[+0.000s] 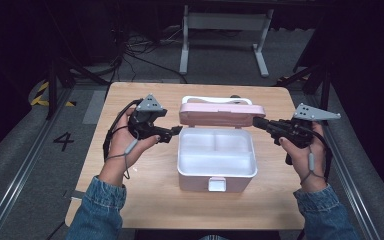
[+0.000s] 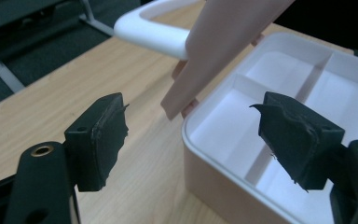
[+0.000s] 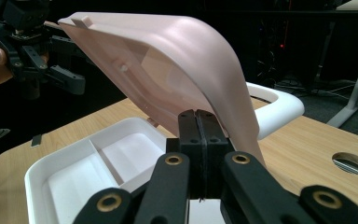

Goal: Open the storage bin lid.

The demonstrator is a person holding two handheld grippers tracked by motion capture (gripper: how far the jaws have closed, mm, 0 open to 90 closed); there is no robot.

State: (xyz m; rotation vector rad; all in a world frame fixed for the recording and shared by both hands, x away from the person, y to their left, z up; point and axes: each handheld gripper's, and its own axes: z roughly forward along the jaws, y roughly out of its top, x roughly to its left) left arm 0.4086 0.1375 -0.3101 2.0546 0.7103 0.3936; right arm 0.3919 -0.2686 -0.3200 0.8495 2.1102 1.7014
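Pink-and-white plastic lunch box [image 1: 216, 167] is sitting in the middle of the pale wooden tabletop [image 1: 145, 200], its white divided tray lying open and empty. Its pink hinged lid [image 1: 221, 114] is standing tilted up at the far side, with the white carrying handle [image 1: 215, 99] showing behind it and partly hidden by it.

Left gripper [image 1: 176, 131] is hovering just beside the tray's left rim with its jaws spread wide; in the left gripper view the two black pads [image 2: 101, 140] are standing well apart with nothing between them, one over the tabletop, the other over the tray, and the lid's top is being cut off by the picture's edge.

Right gripper [image 1: 256, 121] is reaching to the lid's right end. In the right gripper view its jaws [image 3: 198, 140] are pressed together right at the lid's lower edge; whether a thin lip of the lid is being pinched between them is too hard to make out, since the jaws are covering that spot.

A round hole [image 3: 350, 163] in the tabletop is showing off to one side.
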